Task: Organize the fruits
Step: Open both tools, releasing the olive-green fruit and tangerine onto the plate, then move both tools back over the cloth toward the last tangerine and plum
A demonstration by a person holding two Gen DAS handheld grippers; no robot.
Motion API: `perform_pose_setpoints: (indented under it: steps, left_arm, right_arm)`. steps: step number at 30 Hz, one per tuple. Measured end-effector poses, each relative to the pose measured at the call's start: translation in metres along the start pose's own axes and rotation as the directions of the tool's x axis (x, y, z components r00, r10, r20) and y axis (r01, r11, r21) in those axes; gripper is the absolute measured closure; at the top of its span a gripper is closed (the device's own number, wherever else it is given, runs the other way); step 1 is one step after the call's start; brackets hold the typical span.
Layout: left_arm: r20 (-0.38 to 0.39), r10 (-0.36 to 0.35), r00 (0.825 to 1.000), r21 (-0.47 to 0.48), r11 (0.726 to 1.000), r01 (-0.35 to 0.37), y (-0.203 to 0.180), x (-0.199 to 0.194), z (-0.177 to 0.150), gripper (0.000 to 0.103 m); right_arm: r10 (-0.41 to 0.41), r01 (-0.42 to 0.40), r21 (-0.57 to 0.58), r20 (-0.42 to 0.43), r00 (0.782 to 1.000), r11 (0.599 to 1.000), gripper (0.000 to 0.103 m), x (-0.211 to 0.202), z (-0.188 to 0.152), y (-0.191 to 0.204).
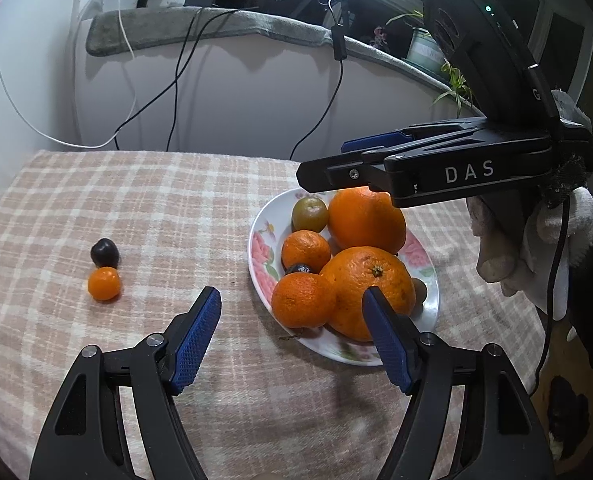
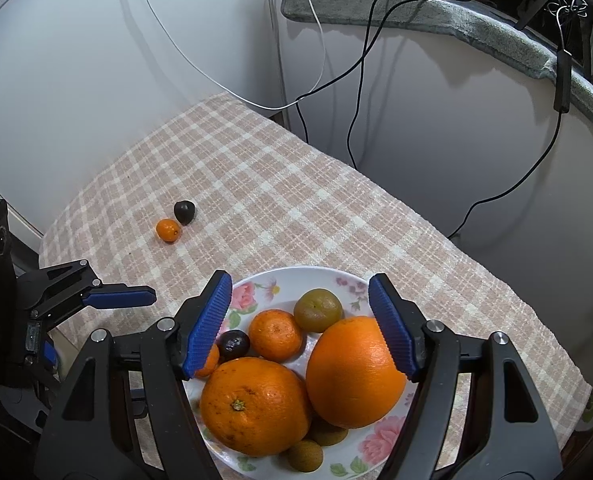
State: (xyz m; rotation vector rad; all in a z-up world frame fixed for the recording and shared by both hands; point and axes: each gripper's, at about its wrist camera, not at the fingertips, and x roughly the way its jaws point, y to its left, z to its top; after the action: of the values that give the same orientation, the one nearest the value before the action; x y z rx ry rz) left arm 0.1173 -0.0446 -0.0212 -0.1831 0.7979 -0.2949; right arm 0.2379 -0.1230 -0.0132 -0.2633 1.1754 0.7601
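Observation:
A floral white plate (image 1: pixel 261 240) (image 2: pixel 324 276) holds two large oranges (image 1: pixel 370 292) (image 2: pixel 354 372), smaller tangerines (image 1: pixel 305 250) (image 2: pixel 274 334), a greenish fruit (image 1: pixel 309 214) (image 2: pixel 317 310) and a dark plum (image 2: pixel 233 344). A small tangerine (image 1: pixel 104 283) (image 2: pixel 168 230) and a dark plum (image 1: pixel 104 253) (image 2: pixel 184 212) lie touching on the checked cloth, left of the plate. My left gripper (image 1: pixel 292 312) is open and empty, low by the plate's near left rim. My right gripper (image 2: pixel 300 304) is open and empty, hovering above the plate; it also shows in the left wrist view (image 1: pixel 376 164).
The table is covered with a beige checked cloth (image 1: pixel 156 200) (image 2: pixel 276 184). Black and white cables (image 1: pixel 176 80) (image 2: pixel 356 92) hang down the white wall behind. A grey padded ledge (image 1: pixel 216 28) carries chargers and potted plants (image 1: pixel 428 48).

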Motion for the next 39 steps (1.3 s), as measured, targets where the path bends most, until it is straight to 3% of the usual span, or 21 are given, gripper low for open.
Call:
perform_pose_setpoints:
  steps: [20, 28, 34, 39]
  left_arm:
    - [0.042, 0.018, 0.999, -0.027, 0.999, -0.017, 0.021, -0.019, -0.003, 0.030]
    - [0.052, 0.048, 0.997, -0.074, 0.996, -0.044, 0.051, -0.027, -0.005, 0.031]
    - [0.051, 0.081, 0.995, -0.145, 0.987, -0.073, 0.088, -0.033, -0.009, 0.033]
    - [0.045, 0.094, 0.995, -0.165, 0.983, -0.085, 0.109, -0.033, -0.009, 0.047]
  right_arm:
    - [0.015, -0.015, -0.003, -0.002, 1.000, 1.000, 0.029, 0.005, 0.014, 0.021]
    - [0.044, -0.044, 0.000, -0.013, 0.999, 0.999, 0.029, 0.015, 0.024, 0.033]
    - [0.116, -0.115, 0.048, -0.022, 0.993, 0.992, 0.029, 0.026, 0.033, 0.040]
    - [0.154, -0.151, 0.085, -0.036, 0.987, 0.985, 0.029, 0.038, 0.043, 0.048]
